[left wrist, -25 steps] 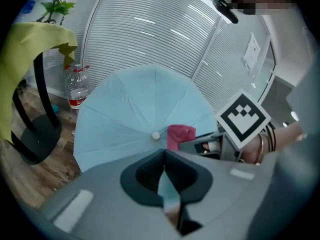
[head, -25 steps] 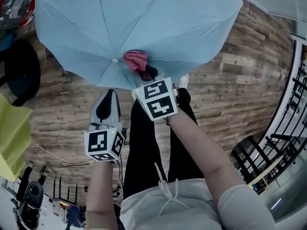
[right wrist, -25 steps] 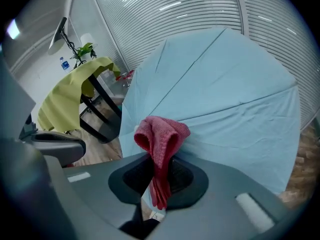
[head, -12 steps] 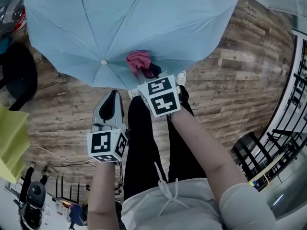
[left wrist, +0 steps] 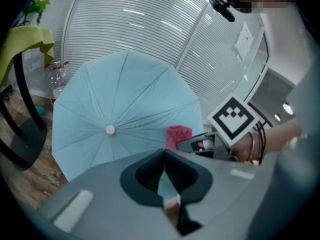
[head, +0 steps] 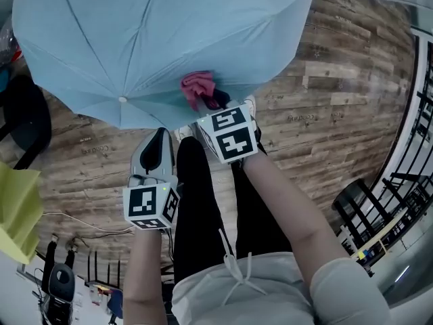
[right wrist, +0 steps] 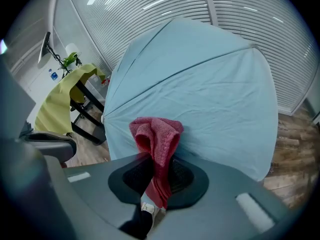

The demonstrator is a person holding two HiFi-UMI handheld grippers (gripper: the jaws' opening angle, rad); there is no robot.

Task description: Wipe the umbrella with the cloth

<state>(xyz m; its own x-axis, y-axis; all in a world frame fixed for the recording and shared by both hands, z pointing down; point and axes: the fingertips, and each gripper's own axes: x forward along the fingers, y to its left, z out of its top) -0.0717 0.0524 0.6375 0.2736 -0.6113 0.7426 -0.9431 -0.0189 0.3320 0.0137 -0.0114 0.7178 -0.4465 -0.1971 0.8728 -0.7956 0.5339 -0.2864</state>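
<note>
An open light-blue umbrella (head: 169, 32) fills the top of the head view, with its white tip (head: 122, 99) towards the lower left. My right gripper (head: 211, 102) is shut on a pink cloth (head: 197, 87) and presses it on the canopy near the rim. In the right gripper view the cloth (right wrist: 157, 134) bunches up out of the closed jaws against the blue fabric (right wrist: 200, 84). My left gripper (head: 160, 133) is shut at the canopy's near rim. In the left gripper view a blue sliver shows between its pads (left wrist: 164, 154).
The person's dark-trousered legs (head: 203, 202) stand just below the umbrella on a wood-plank floor (head: 338, 87). A yellow cloth on a chair (head: 17, 208) and a black chair base (head: 27, 114) are at left. A black metal rack (head: 399, 181) is at right, and a bottle (left wrist: 59, 76) stands behind the umbrella.
The umbrella's tip has swung left and slightly down. The right gripper with the cloth has edged up the canopy. The left gripper has stayed put.
</note>
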